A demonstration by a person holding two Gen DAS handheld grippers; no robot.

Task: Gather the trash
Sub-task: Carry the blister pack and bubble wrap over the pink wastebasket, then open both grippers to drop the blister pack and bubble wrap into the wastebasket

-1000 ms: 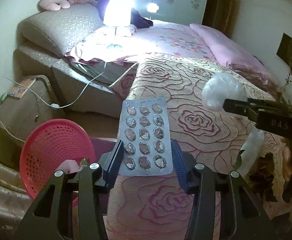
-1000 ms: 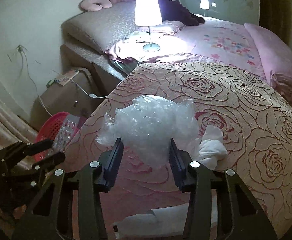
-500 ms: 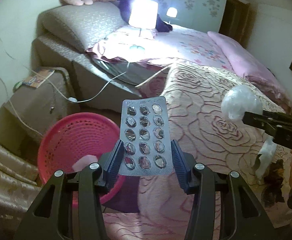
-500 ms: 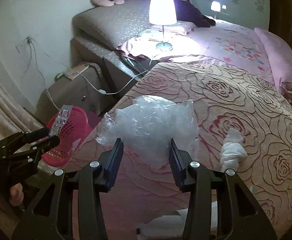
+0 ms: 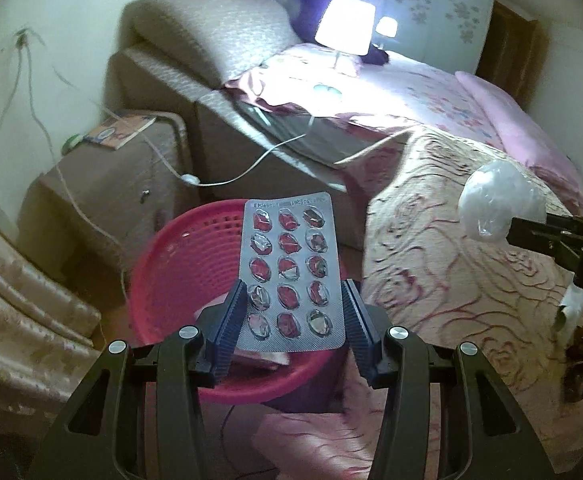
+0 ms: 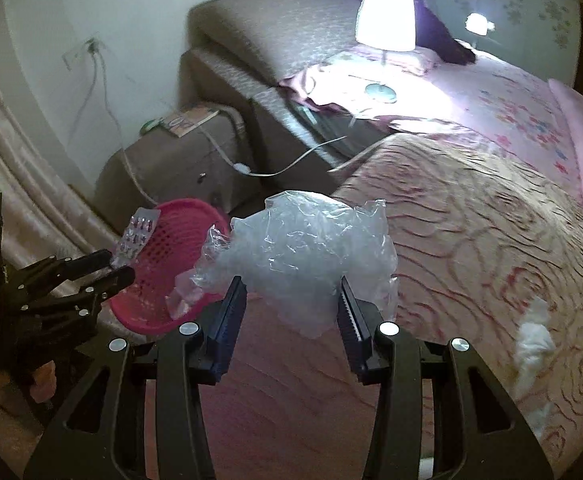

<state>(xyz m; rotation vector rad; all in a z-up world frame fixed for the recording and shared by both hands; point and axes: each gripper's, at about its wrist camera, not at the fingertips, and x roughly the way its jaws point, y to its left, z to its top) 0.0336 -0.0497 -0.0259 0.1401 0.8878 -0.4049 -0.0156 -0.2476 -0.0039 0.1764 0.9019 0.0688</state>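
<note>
My left gripper [image 5: 291, 312] is shut on a silver blister pack [image 5: 289, 272] with emptied pockets and holds it upright over the red plastic basket [image 5: 179, 268]. The pack also shows in the right wrist view [image 6: 136, 236], held beside the basket [image 6: 163, 256]. My right gripper [image 6: 291, 304] is shut on a crumpled clear plastic wrap [image 6: 303, 256] above the edge of the rose-patterned bedspread [image 6: 471, 232]. The wrap shows in the left wrist view [image 5: 499, 204] at the right. Some pale scraps lie inside the basket, partly hidden.
A white crumpled tissue [image 6: 533, 336] lies on the bedspread at the right. A brown nightstand [image 5: 103, 184] with a book and cables stands behind the basket. A lit lamp [image 5: 345, 30] stands on the bed. A curtain [image 5: 15, 312] hangs at the left.
Both grippers have swung left toward the basket. The blister pack now hangs over the basket instead of over the bedspread, and the basket looks larger and closer.
</note>
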